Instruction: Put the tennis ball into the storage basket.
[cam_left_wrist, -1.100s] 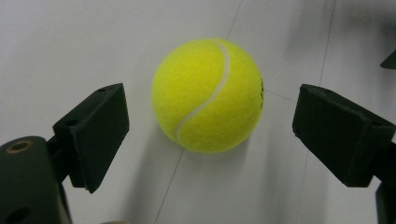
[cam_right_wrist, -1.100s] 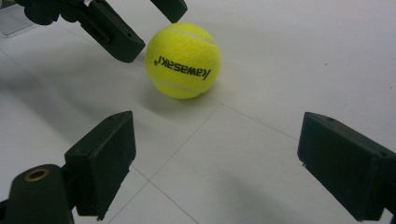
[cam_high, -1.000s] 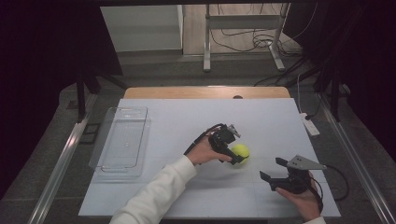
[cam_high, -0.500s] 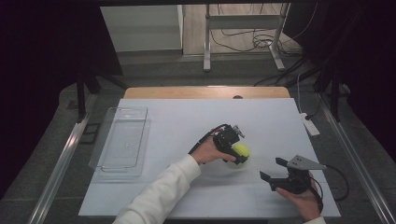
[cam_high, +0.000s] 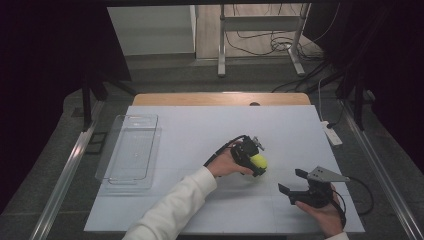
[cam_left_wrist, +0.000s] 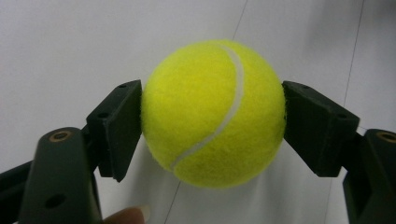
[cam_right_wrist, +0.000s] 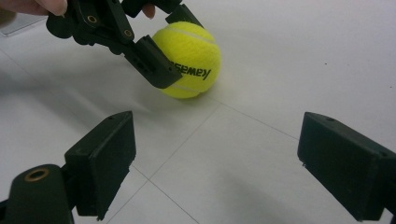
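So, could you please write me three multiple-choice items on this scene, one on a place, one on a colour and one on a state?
1. Where does the clear tray lie in the high view?
A. At the left side of the table
B. Beside the right gripper
C. Under the ball

2. What colour is the tennis ball?
A. Red
B. Yellow
C. Blue

3. How does the left gripper stand?
A. Wide open, away from the ball
B. Shut on the tennis ball
C. Shut on the tray

Answers:
1. A: the tray rests near the left edge of the white table, far from the ball.
2. B: its felt is yellow with a white seam.
3. B: the jaws have just been closing, and both pads press the ball's sides, while the right gripper stands open with nothing between its jaws.
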